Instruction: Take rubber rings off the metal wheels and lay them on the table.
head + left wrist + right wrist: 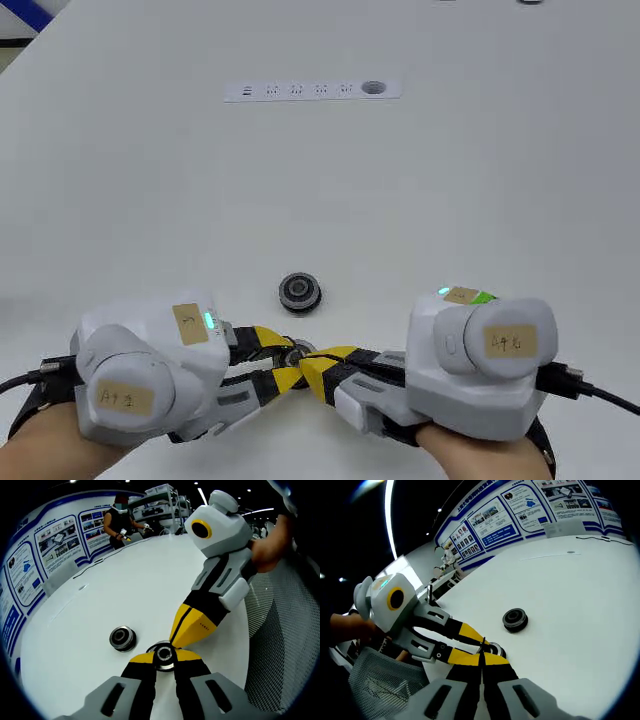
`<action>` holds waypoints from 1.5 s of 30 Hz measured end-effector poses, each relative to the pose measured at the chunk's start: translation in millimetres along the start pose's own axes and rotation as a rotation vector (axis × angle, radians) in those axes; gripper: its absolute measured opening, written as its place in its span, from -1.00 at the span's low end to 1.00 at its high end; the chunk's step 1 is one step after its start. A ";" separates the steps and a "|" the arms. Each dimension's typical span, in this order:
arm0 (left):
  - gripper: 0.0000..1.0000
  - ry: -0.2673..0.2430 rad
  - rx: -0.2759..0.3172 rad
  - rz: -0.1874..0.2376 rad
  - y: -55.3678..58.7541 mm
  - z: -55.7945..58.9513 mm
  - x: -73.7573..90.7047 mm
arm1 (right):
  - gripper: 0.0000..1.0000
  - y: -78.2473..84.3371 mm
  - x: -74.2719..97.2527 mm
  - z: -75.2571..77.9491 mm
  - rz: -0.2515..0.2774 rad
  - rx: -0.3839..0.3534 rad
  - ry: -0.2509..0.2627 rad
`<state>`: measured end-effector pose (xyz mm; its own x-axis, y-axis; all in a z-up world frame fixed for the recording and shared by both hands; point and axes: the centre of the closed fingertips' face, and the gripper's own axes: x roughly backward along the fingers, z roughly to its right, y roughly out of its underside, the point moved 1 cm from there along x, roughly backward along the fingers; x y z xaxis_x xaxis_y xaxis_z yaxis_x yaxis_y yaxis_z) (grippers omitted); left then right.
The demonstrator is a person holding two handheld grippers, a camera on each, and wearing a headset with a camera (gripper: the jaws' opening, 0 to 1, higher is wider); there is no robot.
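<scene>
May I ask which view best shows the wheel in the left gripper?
The left gripper view: the held wheel sits face-on between the jaws. The head view shows it half hidden by the jaws; the right gripper view catches its edge.

Wheel (pixel 299 291) on table (pixel 450 180), socket strip (pixel 312 90) well behind

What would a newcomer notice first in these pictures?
The white left gripper clamps a small metal wheel between yellow-and-black jaws, and the matching right gripper points its shut jaws right at it. A second black-ringed metal wheel sits alone on the white table just beyond.
</scene>
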<state>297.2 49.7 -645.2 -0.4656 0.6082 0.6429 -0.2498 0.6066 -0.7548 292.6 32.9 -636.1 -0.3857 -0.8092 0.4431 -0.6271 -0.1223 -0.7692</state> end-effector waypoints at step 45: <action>-0.67 -0.031 -0.008 0.006 -6.6 -10.0 12.4 | -0.96 -7.6 35.2 60.7 0.110 -0.260 0.206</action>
<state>301.5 58.4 -631.0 -0.4935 0.5958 0.6336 -0.2399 0.6070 -0.7577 324.9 -29.5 -642.5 -0.5726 -0.6733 0.4677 -0.7151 0.1312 -0.6866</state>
